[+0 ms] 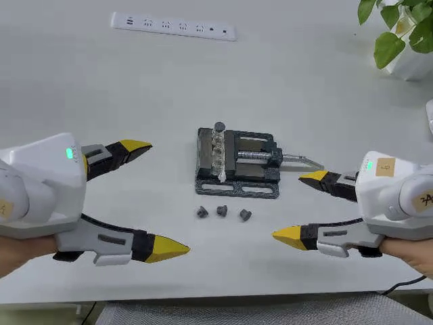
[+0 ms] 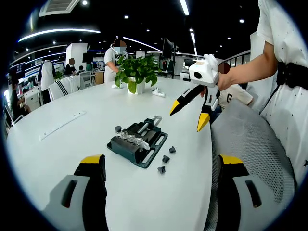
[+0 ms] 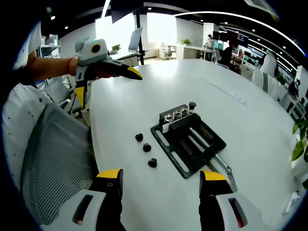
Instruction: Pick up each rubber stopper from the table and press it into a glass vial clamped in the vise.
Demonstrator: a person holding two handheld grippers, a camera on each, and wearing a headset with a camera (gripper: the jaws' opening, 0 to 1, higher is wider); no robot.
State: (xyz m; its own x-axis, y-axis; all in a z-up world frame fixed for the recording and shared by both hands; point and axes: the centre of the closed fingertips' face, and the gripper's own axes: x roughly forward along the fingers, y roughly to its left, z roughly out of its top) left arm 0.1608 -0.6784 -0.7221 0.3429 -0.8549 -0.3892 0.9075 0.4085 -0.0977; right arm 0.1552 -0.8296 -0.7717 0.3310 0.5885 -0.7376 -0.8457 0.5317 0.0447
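Three stoppers [image 1: 222, 211] on the table [image 1: 101, 88] just before the vise [image 1: 254, 169], power strip [image 1: 173, 26] well behind

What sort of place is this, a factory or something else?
Most likely an open-plan office, not a factory: a big white meeting table with a power strip, a potted plant, rows of ceiling lights, and other people standing in the background.

We see a white round tabletop [image 1: 101, 101] carrying a black metal bench vise [image 1: 237, 184], three small dark rubber stoppers [image 1: 222, 210] in a row just before it, a long white power strip [image 1: 174, 26] farther back, and a white plant pot [image 1: 414, 62] far right.
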